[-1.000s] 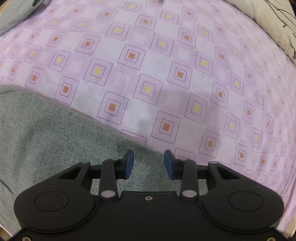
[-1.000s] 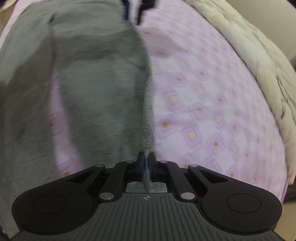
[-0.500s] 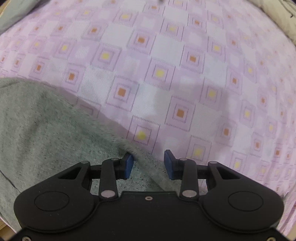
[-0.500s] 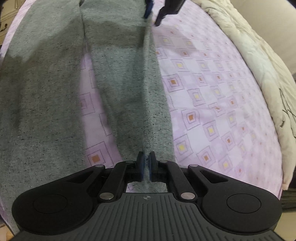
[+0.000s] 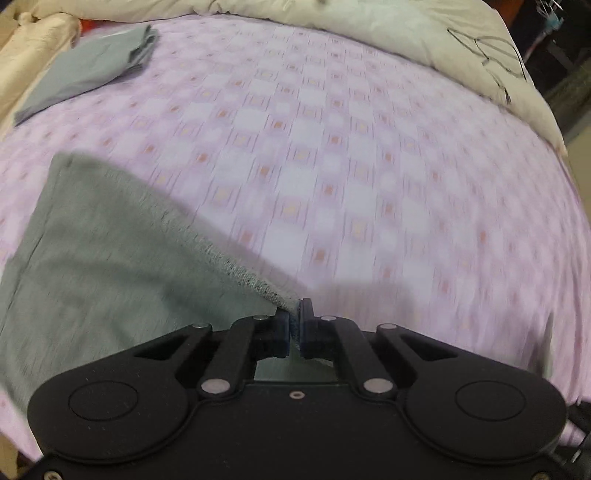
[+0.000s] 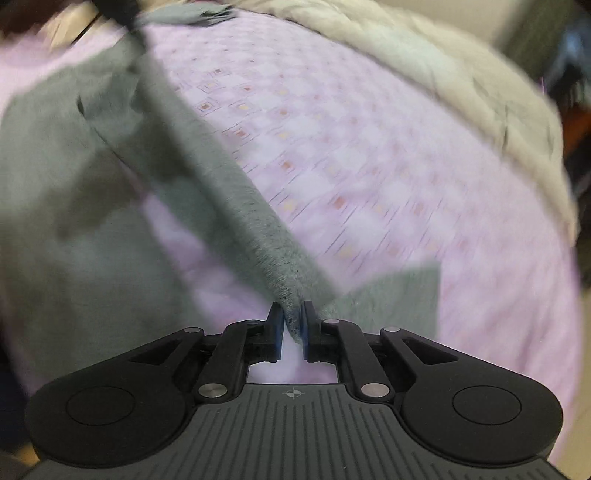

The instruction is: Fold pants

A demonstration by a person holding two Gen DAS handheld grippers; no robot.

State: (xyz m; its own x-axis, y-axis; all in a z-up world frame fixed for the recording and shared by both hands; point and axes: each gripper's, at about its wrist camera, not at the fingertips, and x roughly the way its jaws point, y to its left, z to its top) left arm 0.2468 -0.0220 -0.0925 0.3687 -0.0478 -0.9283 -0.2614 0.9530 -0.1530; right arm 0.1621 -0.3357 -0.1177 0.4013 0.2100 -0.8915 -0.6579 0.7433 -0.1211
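The grey pants [image 5: 110, 258] lie on a pink patterned bed sheet [image 5: 332, 166]. My left gripper [image 5: 294, 317] is shut on the edge of the pants, which rises off the sheet to its blue pads. In the right wrist view the pants [image 6: 48, 177] spread to the left, and one leg edge [image 6: 236, 221] runs taut up to my right gripper [image 6: 293, 319], which is shut on it. Both views are blurred by motion.
A folded grey garment [image 5: 92, 70] lies at the far left of the bed. A cream quilt [image 5: 406, 33] is bunched along the far side and right edge; it also shows in the right wrist view [image 6: 443, 85].
My left gripper has shut on the edge of the pants and lifted it. Both grippers have risen and pulled the fabric up off the sheet; the right stays shut on the leg.
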